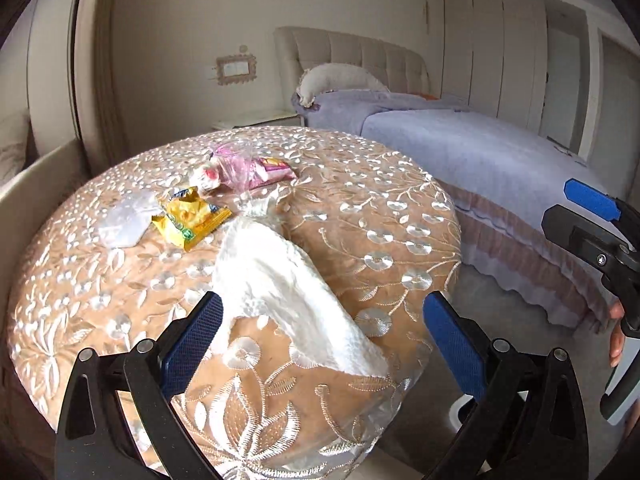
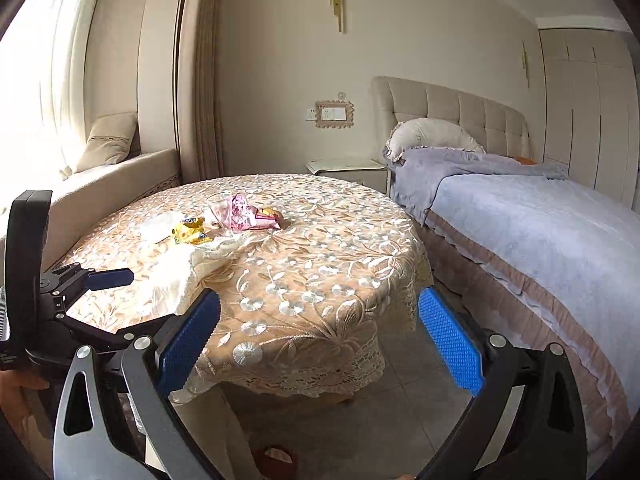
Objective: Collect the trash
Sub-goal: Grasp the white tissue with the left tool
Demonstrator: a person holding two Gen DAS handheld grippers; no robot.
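Note:
Trash lies on a round table [image 1: 380, 216] with an embroidered cloth: a yellow snack wrapper [image 1: 190, 220], a pink wrapper [image 1: 260, 168] under a clear plastic bag, and a crumpled clear plastic piece [image 1: 124, 220]. A white cloth [image 1: 288, 292] lies from the trash toward me. My left gripper [image 1: 324, 340] is open over the cloth's near end, holding nothing. My right gripper [image 2: 320, 340] is open and empty at the table's near edge [image 2: 320, 360]. The right wrist view shows the yellow wrapper [image 2: 190, 234], pink wrapper [image 2: 248, 212] and white cloth [image 2: 180, 276].
A bed [image 2: 540, 240] with a lilac cover stands right of the table, with a narrow tiled floor gap [image 2: 400, 400] between. A bench seat [image 2: 100, 188] and curtain lie to the left. A nightstand [image 2: 344, 168] stands behind the table.

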